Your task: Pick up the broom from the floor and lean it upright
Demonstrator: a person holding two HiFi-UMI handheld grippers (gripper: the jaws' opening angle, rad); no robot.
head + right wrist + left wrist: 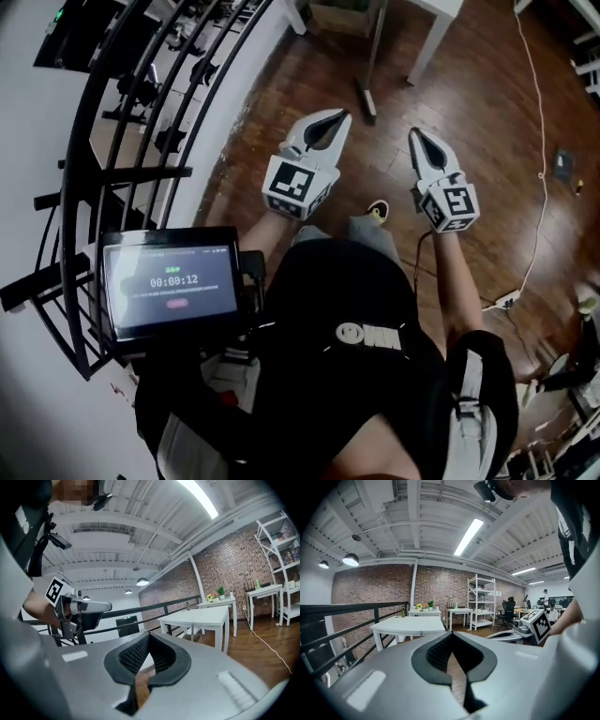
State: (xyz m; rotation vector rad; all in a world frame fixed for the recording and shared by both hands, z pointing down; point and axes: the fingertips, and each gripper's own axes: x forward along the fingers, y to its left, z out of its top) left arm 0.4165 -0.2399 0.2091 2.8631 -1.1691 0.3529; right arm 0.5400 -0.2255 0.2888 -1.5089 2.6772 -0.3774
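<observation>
The broom point(371, 66) stands upright on the wooden floor ahead of me, its grey pole rising toward the white table point(433, 28) and its dark head point(368, 105) on the boards. My left gripper point(338, 116) is held in the air short of the broom head, shut and empty. To its right, my right gripper point(414, 135) is also shut with nothing in it. Neither touches the broom. The left gripper view shows its own jaws point(451, 637) closed together and the right gripper point(525, 629) beside them. The right gripper view shows closed jaws point(147, 638) and the left gripper point(79, 607).
A black metal railing point(122, 141) curves along the left. A white cable point(542, 141) runs across the floor at right to a power strip point(502, 300). A screen point(169, 279) hangs at my chest. White tables point(410, 626) and a shelf unit point(482, 602) stand farther off.
</observation>
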